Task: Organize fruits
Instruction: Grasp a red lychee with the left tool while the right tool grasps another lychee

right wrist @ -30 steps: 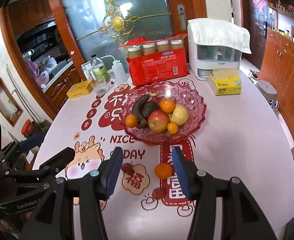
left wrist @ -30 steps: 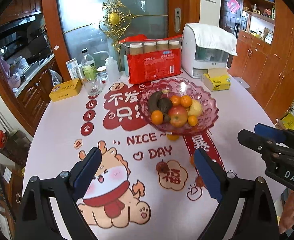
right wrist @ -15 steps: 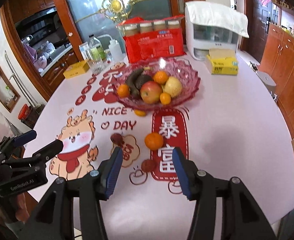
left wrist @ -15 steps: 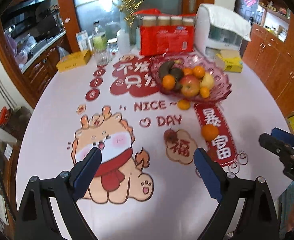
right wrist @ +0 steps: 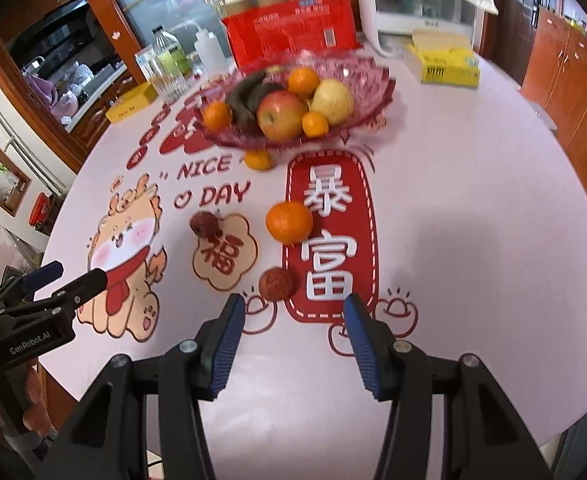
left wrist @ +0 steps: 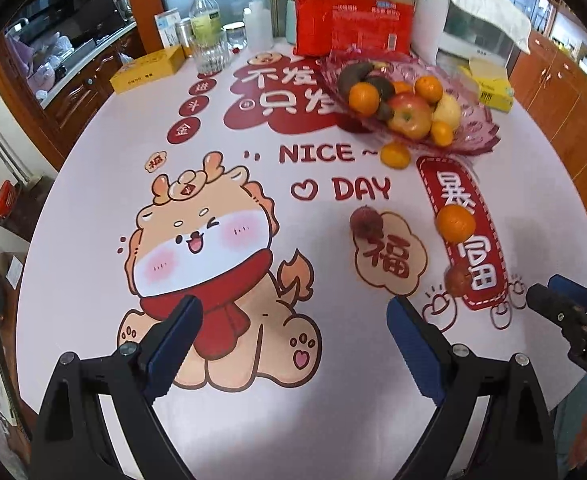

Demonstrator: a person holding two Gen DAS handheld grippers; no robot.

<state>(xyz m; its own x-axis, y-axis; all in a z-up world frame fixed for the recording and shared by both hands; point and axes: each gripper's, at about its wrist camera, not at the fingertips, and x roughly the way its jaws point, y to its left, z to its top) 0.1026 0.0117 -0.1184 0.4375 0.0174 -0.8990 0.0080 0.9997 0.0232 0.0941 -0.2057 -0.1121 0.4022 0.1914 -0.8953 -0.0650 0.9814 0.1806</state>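
Observation:
A pink glass fruit bowl [right wrist: 369, 98] [left wrist: 477, 128] holds an apple [right wrist: 281, 114], a pear, oranges and dark fruit. On the printed tablecloth lie a small orange [right wrist: 258, 160] [left wrist: 395, 155] by the bowl's rim, a bigger orange [right wrist: 289, 222] [left wrist: 455, 222], and two dark red lychee-like fruits [right wrist: 204, 223] [right wrist: 276, 283] [left wrist: 366, 222] [left wrist: 458, 279]. My right gripper [right wrist: 293, 316] is open and empty, just short of the nearer red fruit. My left gripper [left wrist: 293, 320] is wide open and empty over the cartoon dragon print, left of the loose fruit.
Behind the bowl stand a red package [right wrist: 289, 32] with jars, a white appliance [right wrist: 421, 8], a yellow tissue box [right wrist: 445, 64], bottles [left wrist: 207, 36] and a yellow box [left wrist: 149, 70]. Wooden cabinets [right wrist: 573, 80] flank the round table; its near edge runs under both grippers.
Both grippers have sunk toward the table and tilted downward; the loose fruits now appear larger and closer. Jaw openings look unchanged.

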